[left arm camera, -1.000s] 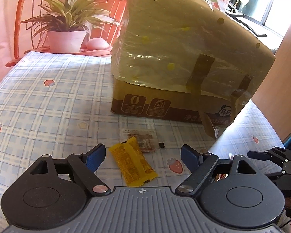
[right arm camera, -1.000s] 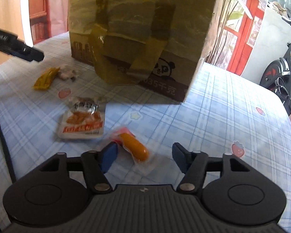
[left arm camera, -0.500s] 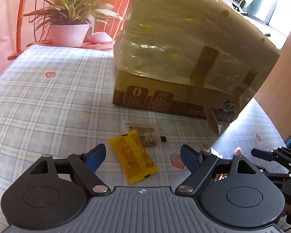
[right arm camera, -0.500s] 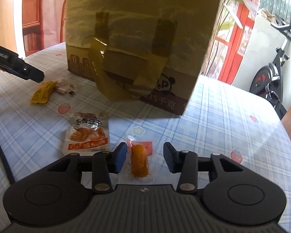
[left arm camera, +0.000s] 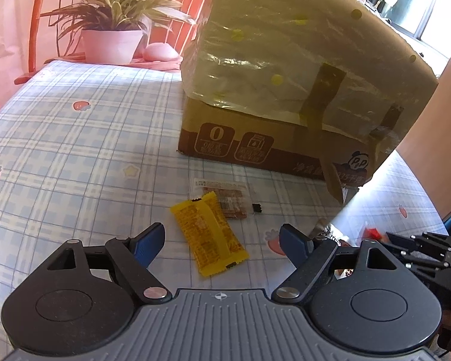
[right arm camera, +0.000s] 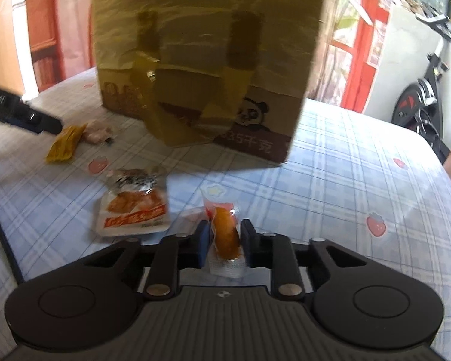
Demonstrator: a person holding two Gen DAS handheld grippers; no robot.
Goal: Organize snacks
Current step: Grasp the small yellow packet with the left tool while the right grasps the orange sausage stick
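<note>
We've got the right gripper clamped on a clear-wrapped orange sausage snack; left gripper wide over crinkly yellow sachet. Cardboard box at 12 o'clock, panda logo.

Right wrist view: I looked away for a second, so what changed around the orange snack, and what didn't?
The right claw closed from wide open onto the orange snack packet, which turned from slanted to lying along the fingers. The left claw stayed open over the yellow packet. The white snack pouch and cardboard box kept their places.
</note>
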